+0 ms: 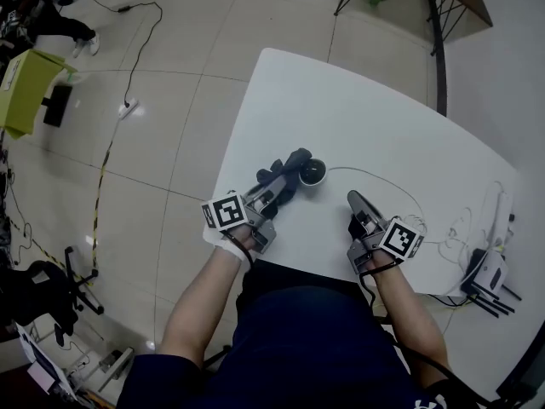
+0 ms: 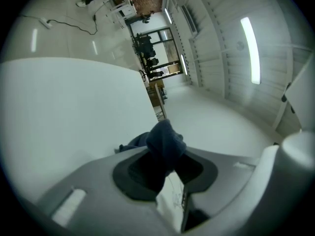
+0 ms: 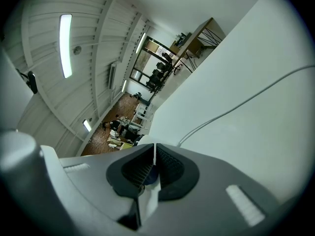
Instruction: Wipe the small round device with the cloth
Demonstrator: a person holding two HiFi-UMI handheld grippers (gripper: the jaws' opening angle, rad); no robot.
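left gripper [image 1: 279, 186]: clamps soft dark-blue cloth [image 1: 294, 162] | right gripper [image 3: 154, 167]: closed, empty | small round white-rimmed black device [image 1: 312, 174]: likely light, skids; brace rim

Table [image 1: 358, 118]: filled mid-frame. On it at centre stood the small round device [image 1: 312, 173]. The cloth [image 1: 285, 170] touched its left side, between the left gripper's [image 1: 277, 192] jaws. The right gripper [image 1: 354, 199] lay lower right of the device, apart. A cable [image 3: 236, 104] ran rightward.

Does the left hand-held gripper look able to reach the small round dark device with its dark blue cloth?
Probably yes: the dark blue cloth in the left hand-held gripper is beside the small round dark device, with nothing between them.
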